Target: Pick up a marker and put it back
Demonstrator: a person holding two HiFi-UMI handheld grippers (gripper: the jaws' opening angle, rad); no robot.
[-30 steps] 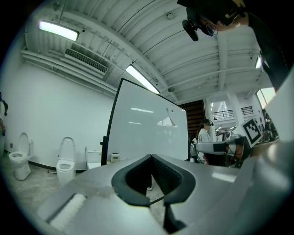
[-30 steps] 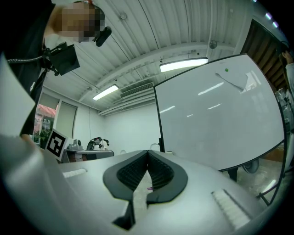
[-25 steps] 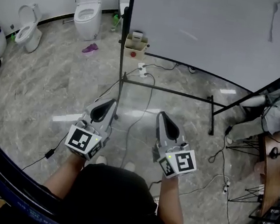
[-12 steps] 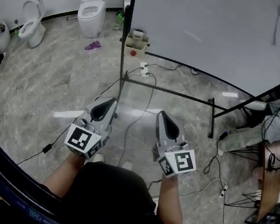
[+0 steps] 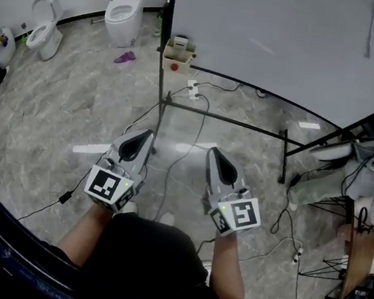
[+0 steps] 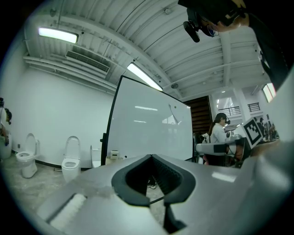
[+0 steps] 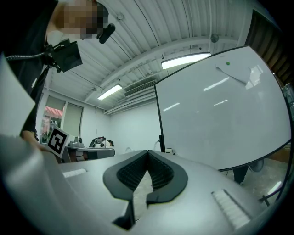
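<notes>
Jaws pressed together with nothing between them, the left gripper (image 5: 149, 134) and right gripper (image 5: 210, 150) sit side by side at centre frame over the marble floor (image 5: 63, 102). A whiteboard (image 5: 290, 43) fills the upper right, with a small box (image 5: 176, 54) at its foot. Where the marker lies cannot be told.

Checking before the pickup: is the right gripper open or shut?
Shut: in the right gripper view, the right gripper has its tips touching, nothing held between them.

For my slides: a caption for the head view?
Shut and empty, the left gripper and right gripper face a whiteboard across the marble floor.
</notes>
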